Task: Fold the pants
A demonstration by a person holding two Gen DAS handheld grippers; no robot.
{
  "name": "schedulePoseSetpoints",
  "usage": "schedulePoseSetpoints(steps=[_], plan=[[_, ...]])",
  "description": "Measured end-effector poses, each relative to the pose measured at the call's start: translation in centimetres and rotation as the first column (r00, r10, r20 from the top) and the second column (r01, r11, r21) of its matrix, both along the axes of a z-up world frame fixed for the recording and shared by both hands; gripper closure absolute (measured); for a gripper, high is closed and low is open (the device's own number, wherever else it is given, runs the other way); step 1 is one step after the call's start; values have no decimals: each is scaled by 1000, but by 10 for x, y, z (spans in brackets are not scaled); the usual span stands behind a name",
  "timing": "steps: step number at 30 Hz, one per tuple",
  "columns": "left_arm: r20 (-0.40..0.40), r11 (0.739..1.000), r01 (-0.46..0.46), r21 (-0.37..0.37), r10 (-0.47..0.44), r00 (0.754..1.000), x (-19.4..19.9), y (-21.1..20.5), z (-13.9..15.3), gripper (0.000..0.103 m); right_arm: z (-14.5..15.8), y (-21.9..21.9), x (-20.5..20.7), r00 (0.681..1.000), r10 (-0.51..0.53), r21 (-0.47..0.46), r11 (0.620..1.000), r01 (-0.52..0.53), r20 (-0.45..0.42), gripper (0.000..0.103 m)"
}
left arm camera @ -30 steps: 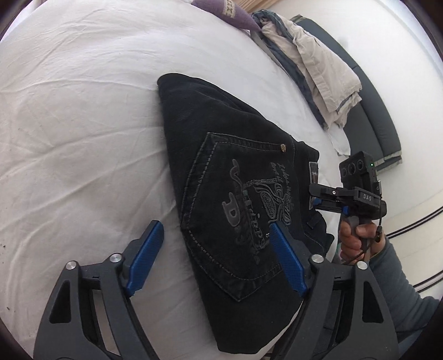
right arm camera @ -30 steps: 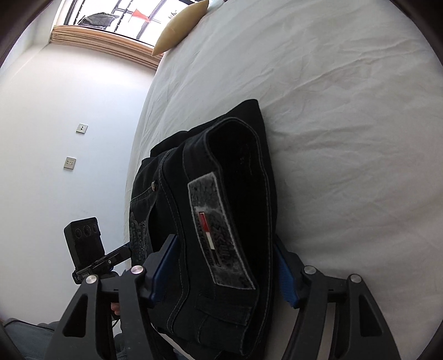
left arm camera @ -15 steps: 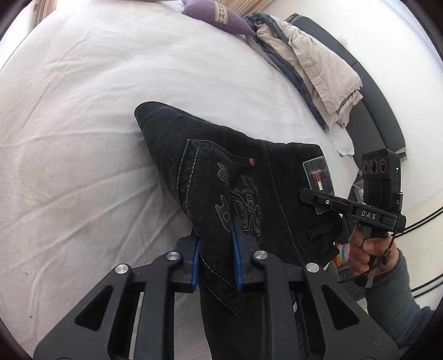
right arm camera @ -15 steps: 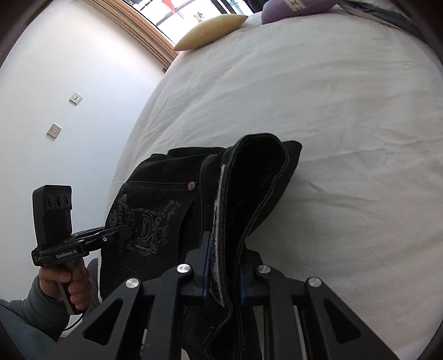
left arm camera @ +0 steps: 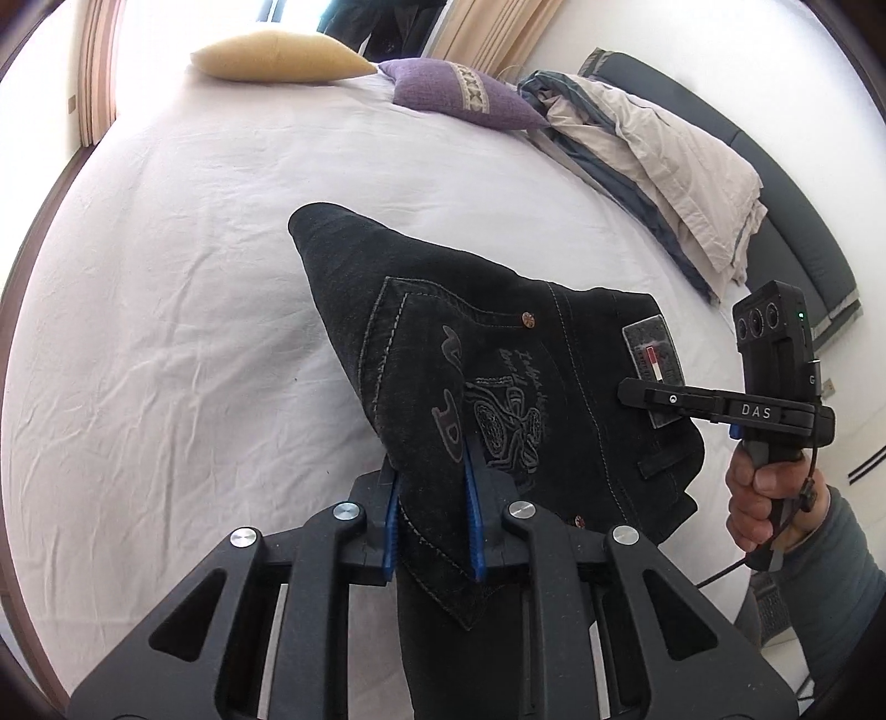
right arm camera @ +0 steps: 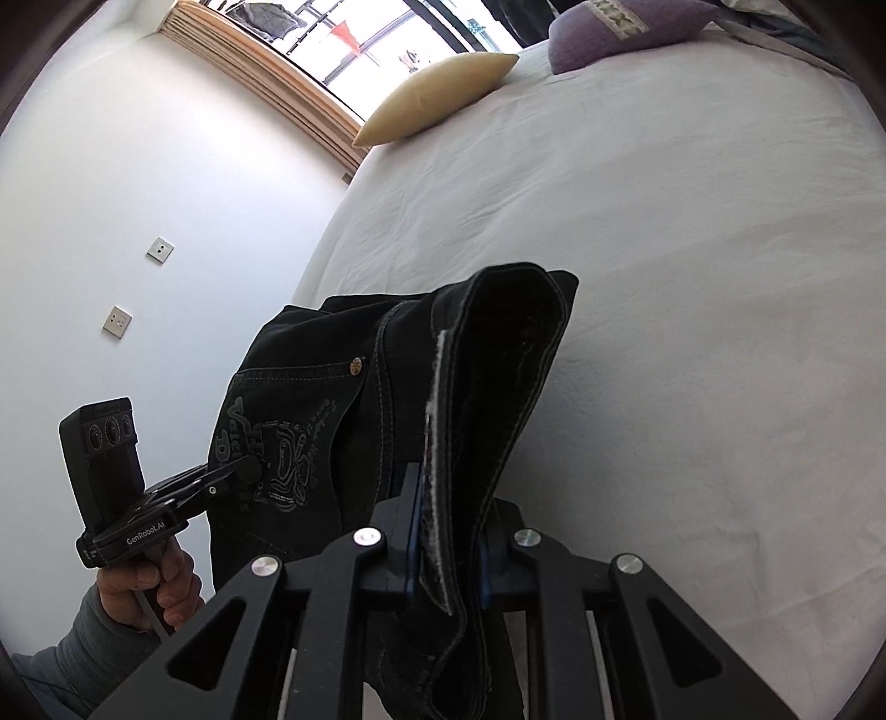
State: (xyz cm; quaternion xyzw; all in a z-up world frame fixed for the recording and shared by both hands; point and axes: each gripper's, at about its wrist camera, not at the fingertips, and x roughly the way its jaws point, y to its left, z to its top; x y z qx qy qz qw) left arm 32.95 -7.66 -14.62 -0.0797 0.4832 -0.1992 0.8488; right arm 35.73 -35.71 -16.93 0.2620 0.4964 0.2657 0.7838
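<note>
The black pants [left arm camera: 498, 354] hang folded between the two grippers above the near part of the bed [left arm camera: 166, 310], their far corner pointing out over the white sheet. The left gripper [left arm camera: 432, 520] has its jaws drawn narrow and pinched on the denim at the embroidered back pocket, the blue pads [left arm camera: 391, 526] pressing the cloth from both sides. The right gripper [right arm camera: 446, 540] is likewise clamped narrow, its jaws holding the thick waistband edge by the grey label patch [left arm camera: 652, 360]; in the left wrist view the person's hand [left arm camera: 761, 498] grips its handle just off the bed's near right edge, a grey-blue sleeve [left arm camera: 830, 587] behind it. In the right wrist view the other hand [right arm camera: 149, 587] holds the left gripper's handle beside the white wall. Most of the sheet is bare and lightly creased, so open room lies to the left of and beyond the pants. At the far end of the bed rest a yellow cushion [left arm camera: 277, 55] and a purple cushion [left arm camera: 459, 94], near each other and well apart from the pants. Along the bed's right edge lies a heap of beige and blue bedding [left arm camera: 664, 166], with a dark grey sofa [left arm camera: 792, 221] just beyond it. The white wall on the left carries two switch plates [right arm camera: 117, 321], and a window with beige curtains [left arm camera: 493, 27] stands behind the cushions.
</note>
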Motion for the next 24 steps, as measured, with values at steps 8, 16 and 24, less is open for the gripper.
schedulePoseSetpoints(steps=[8, 16, 24], plan=[[2, 996, -33, 82, 33, 999, 8, -1, -50, 52, -41, -10, 4, 999, -37, 54, 998, 39, -33, 75], [84, 987, -115, 111, 106, 991, -18, 9, -36, 32, -16, -18, -15, 996, -93, 15, 996, 93, 10, 39], [371, 929, -296, 223, 200, 907, -118, 9, 47, 0, 69, -16, -106, 958, -161, -193, 959, 209, 238, 19]])
